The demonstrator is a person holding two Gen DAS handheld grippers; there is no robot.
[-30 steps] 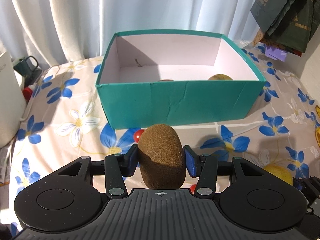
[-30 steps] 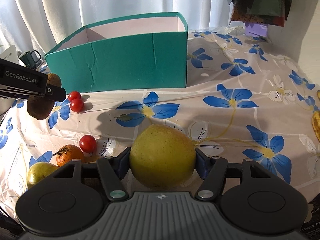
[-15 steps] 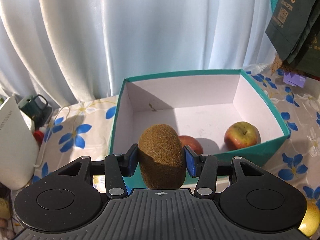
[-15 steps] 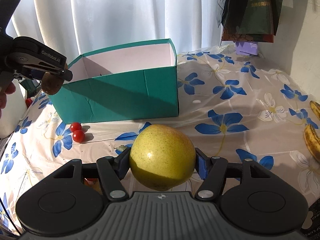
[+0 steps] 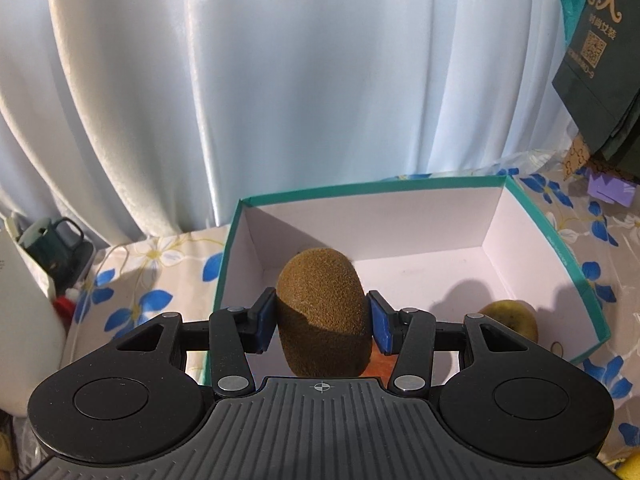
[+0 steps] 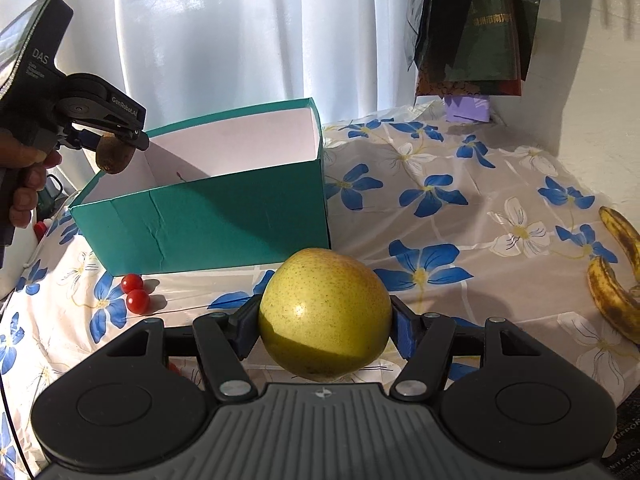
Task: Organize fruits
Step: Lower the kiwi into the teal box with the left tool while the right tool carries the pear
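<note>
My left gripper (image 5: 322,318) is shut on a brown kiwi (image 5: 322,312) and holds it above the left part of the open teal box (image 5: 560,248). Inside the box a yellowish fruit (image 5: 510,318) lies at the right, and a red fruit (image 5: 378,362) shows just under the kiwi. In the right wrist view the left gripper (image 6: 116,140) with the kiwi (image 6: 114,154) hangs over the box's (image 6: 224,216) left end. My right gripper (image 6: 324,326) is shut on a yellow pear (image 6: 324,312), held above the table in front of the box.
Two cherry tomatoes (image 6: 136,292) lie on the floral tablecloth (image 6: 440,200) in front of the box. Spotted bananas (image 6: 616,276) lie at the right edge. A white appliance (image 5: 24,320) and a dark mug (image 5: 60,252) stand at the left. Curtains hang behind, dark bags (image 6: 480,20) at the back right.
My left gripper has risen and moved forward with the kiwi, from in front of the box to over its inside. My right gripper has lifted the pear higher off the table.
</note>
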